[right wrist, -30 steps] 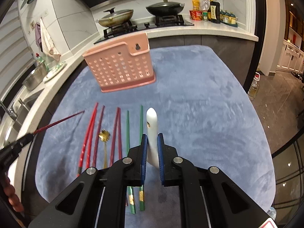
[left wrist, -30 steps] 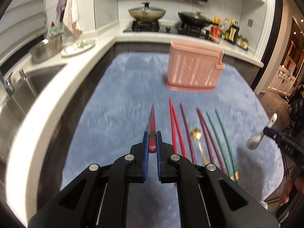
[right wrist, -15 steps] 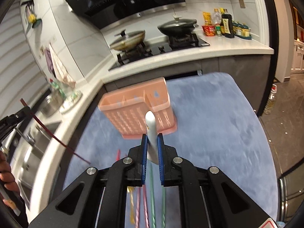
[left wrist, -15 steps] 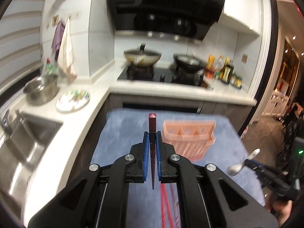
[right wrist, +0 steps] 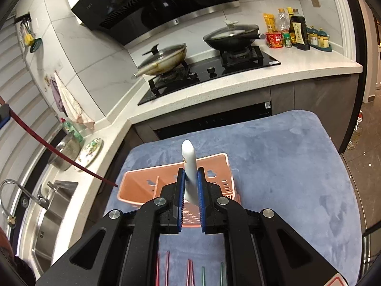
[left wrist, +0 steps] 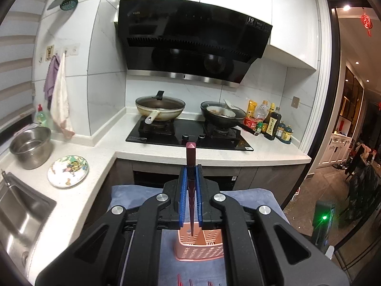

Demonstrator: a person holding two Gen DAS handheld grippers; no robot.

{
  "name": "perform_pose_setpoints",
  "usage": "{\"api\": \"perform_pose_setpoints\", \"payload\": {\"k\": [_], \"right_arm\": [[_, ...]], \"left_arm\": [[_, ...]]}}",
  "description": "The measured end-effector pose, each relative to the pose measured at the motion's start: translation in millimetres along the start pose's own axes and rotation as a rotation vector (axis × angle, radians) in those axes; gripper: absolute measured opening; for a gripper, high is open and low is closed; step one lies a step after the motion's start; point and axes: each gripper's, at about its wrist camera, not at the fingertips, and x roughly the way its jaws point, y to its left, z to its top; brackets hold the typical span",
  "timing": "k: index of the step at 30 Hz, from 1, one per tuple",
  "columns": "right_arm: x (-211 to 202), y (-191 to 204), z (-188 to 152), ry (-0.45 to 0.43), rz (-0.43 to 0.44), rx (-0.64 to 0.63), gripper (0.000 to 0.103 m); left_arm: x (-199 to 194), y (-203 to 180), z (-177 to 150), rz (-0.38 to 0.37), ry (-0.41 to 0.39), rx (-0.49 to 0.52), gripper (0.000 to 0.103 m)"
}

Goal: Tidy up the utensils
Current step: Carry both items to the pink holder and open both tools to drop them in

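At the bottom centre of the left wrist view, the left claw [left wrist: 190, 188] is pinching a dark red chopstick [left wrist: 190, 153], its blue pads pressed against the shaft; the square butt end stands up past the fingertips toward the middle of the frame, and the thin tip points down between the arms, over the pink utensil basket [left wrist: 200, 247] seen just below. In the right wrist view the right claw [right wrist: 190, 190] is clamped on a white spoon [right wrist: 189, 159] by its handle, whose rounded end rises above the pads at frame centre. Just beyond and partly under those pads sits the same pink utensil basket [right wrist: 152, 183], open-topped with dividers inside, standing on a blue-grey mat [right wrist: 285, 157]. At the very bottom edge of the right view, the ends of red chopsticks [right wrist: 166, 269] and green chopsticks [right wrist: 212, 275] lie on the mat in a row. From the left edge of that view, the dark red chopstick runs diagonally down, its tip near the basket's left rim. Farther off, the white counter [right wrist: 238, 83] carries a black hob [right wrist: 209, 71] with two lidded pans, and bottles stand at the upper right.
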Motion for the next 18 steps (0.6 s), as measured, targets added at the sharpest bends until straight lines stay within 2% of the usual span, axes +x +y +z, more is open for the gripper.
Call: {"api": "perform_pose_setpoints", "payload": {"k": [8,11,15,16,17,18], "right_arm": [[43.3,-23.0,-7.3,0.066,-0.041,0.022,0.01],[48.6,-26.1,-11.3,0.068,-0.049,0.017,0.011],[44.5,-23.2,-12.2,0.051,-0.064,0.001,0.015],[42.6,-22.3,-12.2,0.047,-0.067,-0.003,0.015],[39.3,-21.1,-13.2,0.043,-0.067,-0.007,0.016],[35.6,-19.1,-14.7,0.043,-0.066,-0.012,0.016]], "left_arm": [[49.8,5.0,-31.5,0.025,0.095,-0.001,0.007],[65.3,9.2,-45.9,0.038,0.137,-0.005,0.007],[68.9,14.4,-55.1,0.069,0.142,-0.013,0.01],[67.4,15.0,-55.6,0.073,0.139,-0.013,0.017],[65.3,16.0,-56.1,0.077,0.136,-0.015,0.029],[61.2,17.3,-56.5,0.085,0.129,-0.017,0.034]]}}
